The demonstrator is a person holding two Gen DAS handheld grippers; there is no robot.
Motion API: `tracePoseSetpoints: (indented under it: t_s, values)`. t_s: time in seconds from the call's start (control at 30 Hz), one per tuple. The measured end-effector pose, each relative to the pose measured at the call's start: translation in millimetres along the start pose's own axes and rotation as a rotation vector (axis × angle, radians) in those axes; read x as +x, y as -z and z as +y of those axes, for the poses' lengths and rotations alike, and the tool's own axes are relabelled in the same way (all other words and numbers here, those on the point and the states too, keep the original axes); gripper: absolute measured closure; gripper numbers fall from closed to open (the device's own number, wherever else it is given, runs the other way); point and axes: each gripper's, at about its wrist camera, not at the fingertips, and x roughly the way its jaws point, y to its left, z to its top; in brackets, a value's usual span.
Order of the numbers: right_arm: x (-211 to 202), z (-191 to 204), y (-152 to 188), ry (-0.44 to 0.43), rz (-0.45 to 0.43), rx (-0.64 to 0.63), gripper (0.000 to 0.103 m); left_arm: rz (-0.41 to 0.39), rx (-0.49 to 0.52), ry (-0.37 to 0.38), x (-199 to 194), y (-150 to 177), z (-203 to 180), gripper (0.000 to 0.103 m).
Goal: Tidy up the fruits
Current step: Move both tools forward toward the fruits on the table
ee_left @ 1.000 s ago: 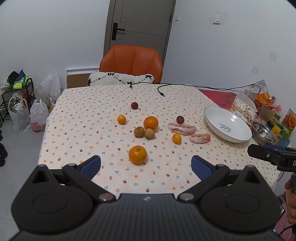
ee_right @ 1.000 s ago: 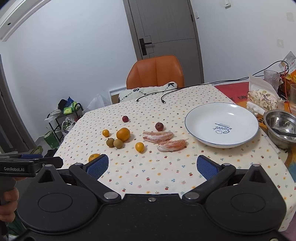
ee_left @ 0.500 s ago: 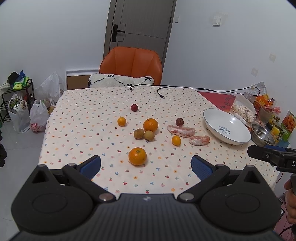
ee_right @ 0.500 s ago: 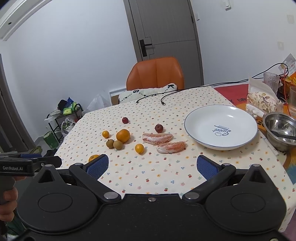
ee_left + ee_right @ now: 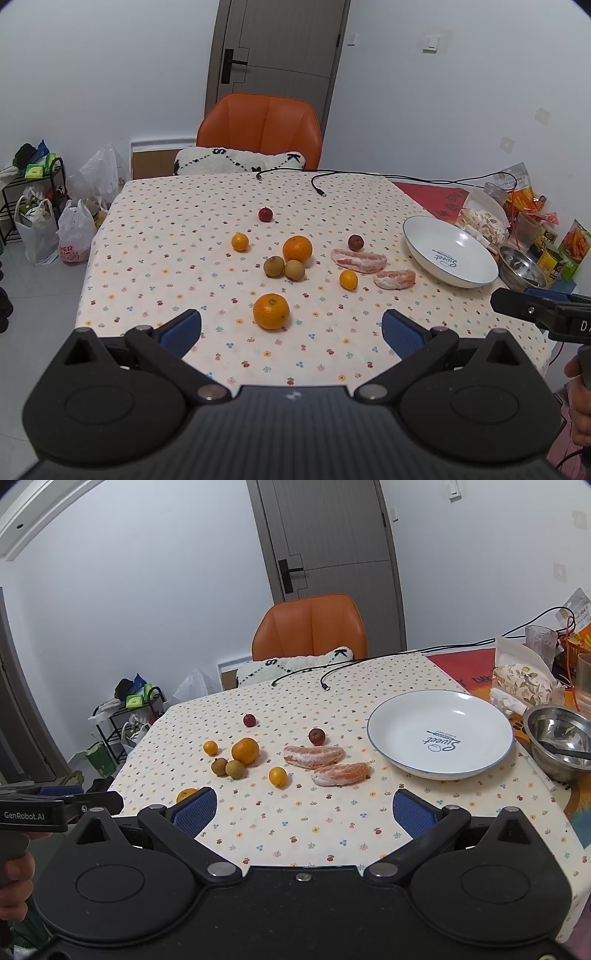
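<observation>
Loose fruit lies on a dotted tablecloth: a near orange, a farther orange, two brown longans, two small kumquats, two dark red fruits and two peeled pomelo segments. An empty white plate sits at the right. My left gripper hangs open over the near table edge, just short of the near orange. My right gripper is open too, empty, in front of the segments.
A steel bowl, snack bags and glasses crowd the right edge. Black cables lie at the far side by an orange chair with a cushion. Plastic bags and a rack stand on the floor at left.
Both grippers drew back and rose slightly, so the table and fruit look a little farther away. Nothing on the table moved.
</observation>
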Motion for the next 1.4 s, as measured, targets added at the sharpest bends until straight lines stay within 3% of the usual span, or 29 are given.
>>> tracePoseSetpoints:
  t_s: [1.03, 1.4]
  values:
    - [2.1, -0.2, 1.3, 0.009, 0.003, -0.004, 0.000, 0.000, -0.005, 0.009, -0.2, 0.6, -1.5, 0.000]
    - [12.1, -7.3, 4.2, 0.029, 0.012, 0.004, 0.000, -0.003, -0.021, 0.025, 16.0, 4.7, 1.7, 0.000]
